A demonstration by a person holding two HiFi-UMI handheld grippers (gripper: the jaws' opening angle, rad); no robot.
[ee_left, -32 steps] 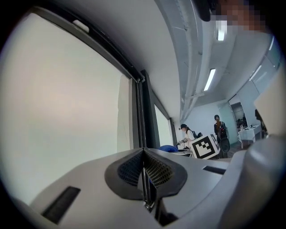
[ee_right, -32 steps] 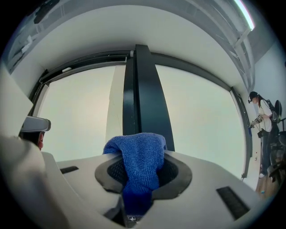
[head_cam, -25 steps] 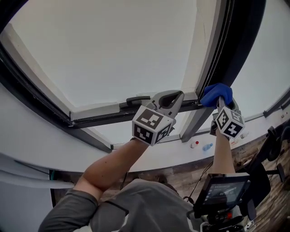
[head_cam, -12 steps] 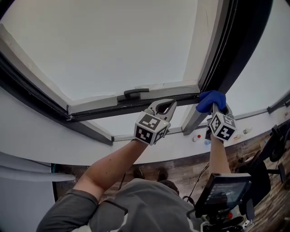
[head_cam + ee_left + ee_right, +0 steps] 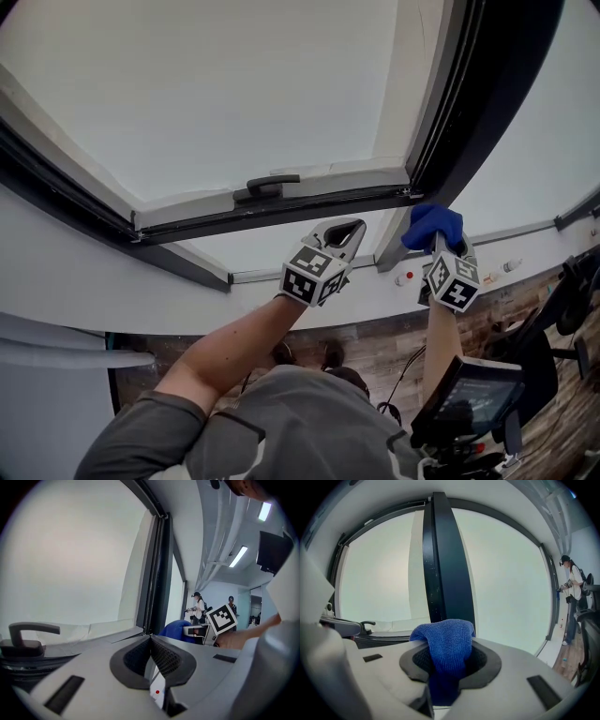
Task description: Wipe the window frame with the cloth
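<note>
The blue cloth (image 5: 432, 224) (image 5: 447, 643) is bunched and pinched in my right gripper (image 5: 437, 242) (image 5: 449, 654), which is shut on it. It sits just below the corner where the dark upright window frame (image 5: 466, 117) (image 5: 440, 559) meets the lower sash rail (image 5: 281, 210). I cannot tell whether the cloth touches the frame. My left gripper (image 5: 343, 230) (image 5: 151, 637) is shut on nothing, a little left of the cloth and below the rail. The left gripper view shows the cloth (image 5: 175, 629) and the right gripper's marker cube (image 5: 221, 618) beyond its jaws.
A dark window handle (image 5: 271, 184) (image 5: 27, 633) sits on the sash rail. The white sill (image 5: 487, 272) below carries small items, one with a red cap (image 5: 409, 276). A screen on a stand (image 5: 466, 392) is low right. People stand far off (image 5: 198, 606) (image 5: 571, 597).
Both grippers have dropped lower, away from the frame corner. The cloth has come down with the right gripper from the corner to just beneath it.
</note>
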